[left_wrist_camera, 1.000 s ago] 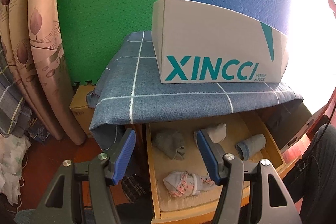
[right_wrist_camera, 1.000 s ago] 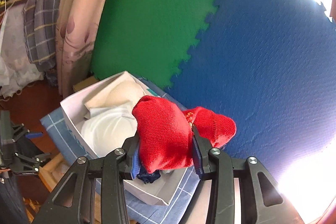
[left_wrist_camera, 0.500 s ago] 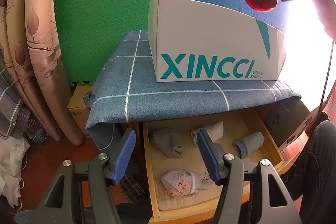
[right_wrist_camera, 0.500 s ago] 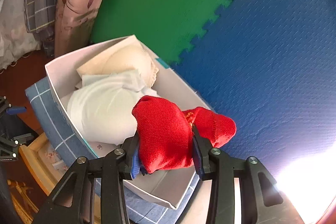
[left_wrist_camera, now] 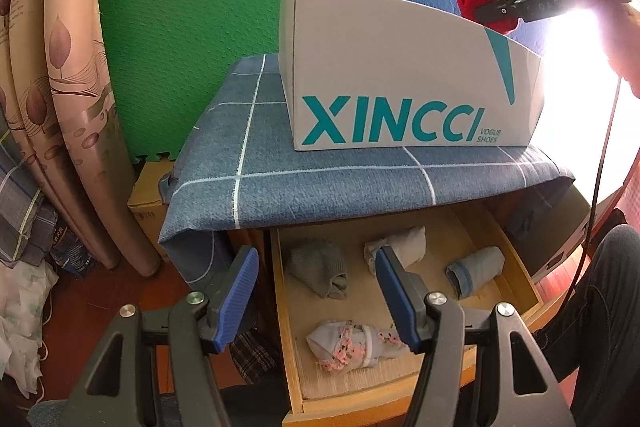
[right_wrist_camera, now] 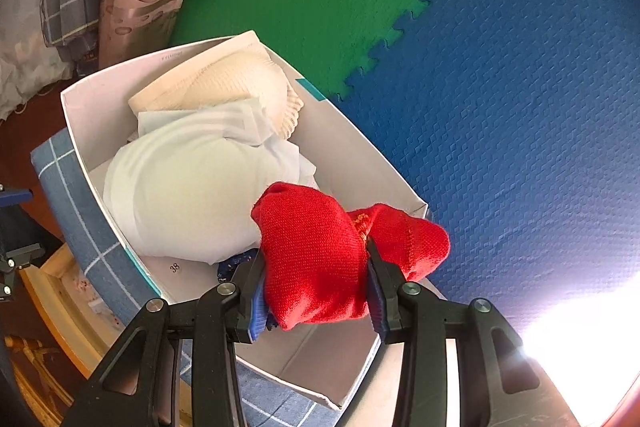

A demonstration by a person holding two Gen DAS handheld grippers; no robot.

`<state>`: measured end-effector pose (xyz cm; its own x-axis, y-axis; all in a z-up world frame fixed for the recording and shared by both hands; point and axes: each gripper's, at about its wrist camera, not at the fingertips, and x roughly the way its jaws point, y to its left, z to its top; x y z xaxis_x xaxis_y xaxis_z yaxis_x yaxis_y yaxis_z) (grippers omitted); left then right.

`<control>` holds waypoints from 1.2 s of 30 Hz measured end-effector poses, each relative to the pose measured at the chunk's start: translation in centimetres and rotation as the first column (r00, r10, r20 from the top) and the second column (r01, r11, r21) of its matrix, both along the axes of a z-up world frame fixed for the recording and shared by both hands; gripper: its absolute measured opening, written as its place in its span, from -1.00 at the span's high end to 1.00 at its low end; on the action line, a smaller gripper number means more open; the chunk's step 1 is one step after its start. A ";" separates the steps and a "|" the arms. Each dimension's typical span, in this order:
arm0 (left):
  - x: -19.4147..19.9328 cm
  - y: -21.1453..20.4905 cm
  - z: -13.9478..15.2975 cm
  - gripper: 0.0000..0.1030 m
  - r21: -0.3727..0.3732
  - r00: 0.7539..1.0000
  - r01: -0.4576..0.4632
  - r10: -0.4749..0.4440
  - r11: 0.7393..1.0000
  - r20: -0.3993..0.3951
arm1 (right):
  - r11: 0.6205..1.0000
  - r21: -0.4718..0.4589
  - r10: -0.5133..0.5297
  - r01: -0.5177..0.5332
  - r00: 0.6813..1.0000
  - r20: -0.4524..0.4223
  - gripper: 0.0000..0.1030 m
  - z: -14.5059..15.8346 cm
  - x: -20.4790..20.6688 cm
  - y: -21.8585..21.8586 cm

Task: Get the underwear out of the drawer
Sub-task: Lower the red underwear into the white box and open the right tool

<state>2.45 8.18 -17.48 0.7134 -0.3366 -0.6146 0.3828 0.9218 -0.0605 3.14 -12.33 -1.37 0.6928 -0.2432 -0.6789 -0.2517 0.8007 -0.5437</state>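
**Red bundle over the shoe box; four pieces left in the drawer**

Right gripper (right_wrist_camera: pixel 316 291): jaws pinched on a rolled red knit bundle (right_wrist_camera: pixel 320 259), held above the near end of the white shoe box (right_wrist_camera: pixel 80 115). The box already holds a pale white garment (right_wrist_camera: pixel 180 187) and a cream knit piece (right_wrist_camera: pixel 240 83).

Left gripper (left_wrist_camera: pixel 316 291): jaws apart, nothing between them, hovering in front of the open wooden drawer (left_wrist_camera: pixel 286 307).

In the drawer: a grey piece (left_wrist_camera: pixel 320 267), a white piece (left_wrist_camera: pixel 404 243), a light blue roll (left_wrist_camera: pixel 476 269) and a floral-trimmed bundle (left_wrist_camera: pixel 352 345), all lying apart from each other.

Handling, as a judgement: the fabric is light, soft and compressible, not fragile. A roll is likely to unfurl if taken by a loose edge, so grip across the thick middle.

Surface: the box sits on a blue checked cloth (left_wrist_camera: pixel 320 183) draped over the cabinet top. Green and blue foam mats (left_wrist_camera: pixel 200 27) cover the wall; curtains (left_wrist_camera: pixel 68 87) hang at left. Strong glare at right washes out detail, so what lies there is unclear.
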 end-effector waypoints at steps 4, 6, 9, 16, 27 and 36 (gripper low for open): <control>0.0 -0.1 -0.1 -0.21 0.005 1.000 0.000 0.000 1.000 -0.003 | 1.000 -0.016 0.002 -0.002 1.000 -0.011 0.27 -0.4 0.1 0.2; 0.0 -0.2 -0.1 -0.21 0.008 1.000 0.001 -0.001 1.000 -0.004 | 0.999 -0.040 0.010 -0.011 1.000 -0.018 0.27 -0.9 0.0 0.5; 0.0 -0.2 -0.1 -0.21 0.008 1.000 0.002 -0.002 1.000 -0.005 | 0.998 -0.060 0.017 -0.019 0.999 -0.035 0.26 -1.6 0.2 0.7; 0.0 -0.2 -0.2 -0.21 0.009 1.000 0.003 -0.003 1.000 -0.007 | 0.998 -0.053 0.014 -0.016 0.999 -0.051 0.26 -2.2 0.5 0.7; -0.1 -0.3 -0.2 -0.21 0.010 1.000 0.004 -0.004 1.000 -0.007 | 0.998 -0.056 0.013 -0.016 0.998 -0.058 0.23 -2.4 0.7 0.7; -0.1 -0.3 -0.2 -0.21 0.010 1.000 0.003 -0.003 1.000 -0.007 | 0.999 -0.051 0.009 -0.012 0.998 -0.062 0.21 -2.4 0.9 0.5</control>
